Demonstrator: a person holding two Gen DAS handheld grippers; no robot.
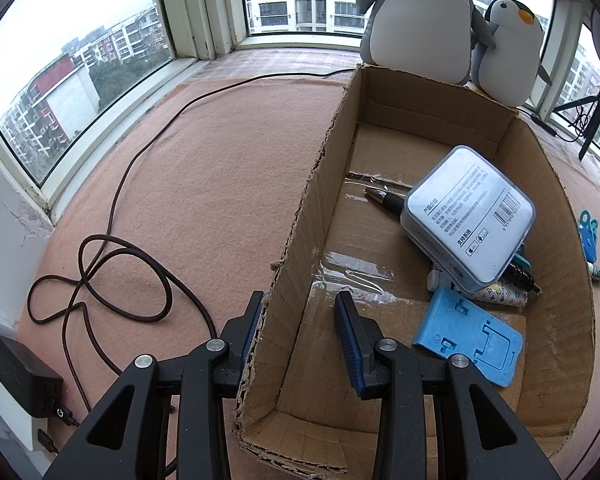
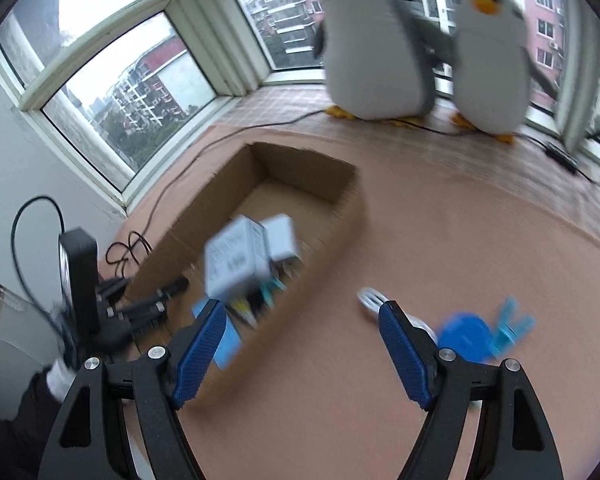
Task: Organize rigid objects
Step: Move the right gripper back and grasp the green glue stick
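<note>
My left claw (image 1: 300, 312) is clamped on the near left wall of the cardboard box (image 1: 300, 208); inside it lie 1 white case (image 1: 470, 220) and 1 blue stand (image 1: 470, 336). My right claw (image 2: 302, 320) stands wide open, empty, right of the box, near 1 blue disc (image 2: 466, 336).

The left black two-finger gripper with blue ribbed pads (image 1: 300, 320) points steeply downward, its jaws closed as far as they go on a wall they straddle. The right black two-finger gripper with blue ribbed pads (image 2: 302, 320) tilts downward with jaws spread wide, nothing between them.
</note>
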